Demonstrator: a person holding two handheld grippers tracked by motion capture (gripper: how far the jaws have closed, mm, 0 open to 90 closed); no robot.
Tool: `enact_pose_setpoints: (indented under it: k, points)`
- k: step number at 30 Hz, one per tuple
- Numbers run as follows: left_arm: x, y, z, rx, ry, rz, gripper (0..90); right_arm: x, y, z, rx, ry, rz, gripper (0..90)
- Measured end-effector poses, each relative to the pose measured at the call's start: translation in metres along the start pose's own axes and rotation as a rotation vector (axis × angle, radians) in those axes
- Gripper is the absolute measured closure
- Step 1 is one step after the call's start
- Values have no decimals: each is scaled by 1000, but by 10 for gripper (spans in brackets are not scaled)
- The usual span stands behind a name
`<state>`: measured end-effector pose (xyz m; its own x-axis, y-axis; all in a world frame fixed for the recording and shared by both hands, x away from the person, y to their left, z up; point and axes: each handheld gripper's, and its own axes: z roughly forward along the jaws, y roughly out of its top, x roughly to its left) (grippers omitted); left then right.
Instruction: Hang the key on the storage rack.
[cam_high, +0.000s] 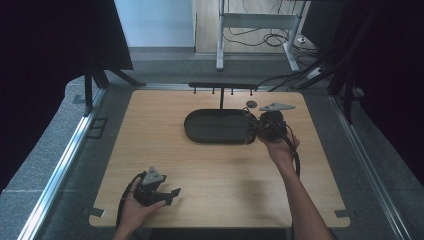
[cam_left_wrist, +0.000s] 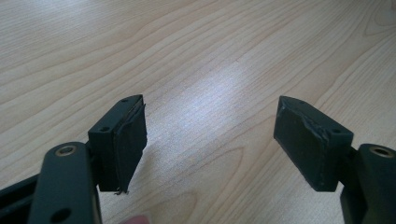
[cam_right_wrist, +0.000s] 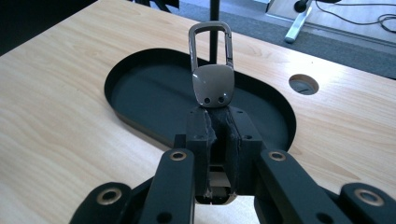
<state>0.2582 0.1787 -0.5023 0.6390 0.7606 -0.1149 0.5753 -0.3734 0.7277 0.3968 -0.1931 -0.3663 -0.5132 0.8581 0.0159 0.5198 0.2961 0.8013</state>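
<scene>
My right gripper (cam_right_wrist: 219, 116) is shut on the base of a silver metal keyring clip (cam_right_wrist: 212, 70), which stands up from the jaws with its loop on top. It is held over the right end of a black oval tray (cam_right_wrist: 154, 88). In the high view this gripper (cam_high: 252, 129) sits at the tray's (cam_high: 215, 126) right edge. My left gripper (cam_high: 172, 195) rests near the table's front left. Its jaws stand wide open over bare wood (cam_left_wrist: 210, 135) with nothing between them.
A black post with a hooked crossbar (cam_high: 221, 86) rises just behind the tray. A round hole (cam_high: 251, 104) lies in the tabletop to the right of it. The wooden table (cam_high: 210, 170) is bare in the middle and front.
</scene>
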Motion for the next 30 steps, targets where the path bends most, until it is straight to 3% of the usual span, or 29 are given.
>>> enact_pose_setpoints:
  k: [30]
  points:
    - [3, -1, -2, -3, -3, -11, 264, -29, 16, 35, -43, -97, 95, 809]
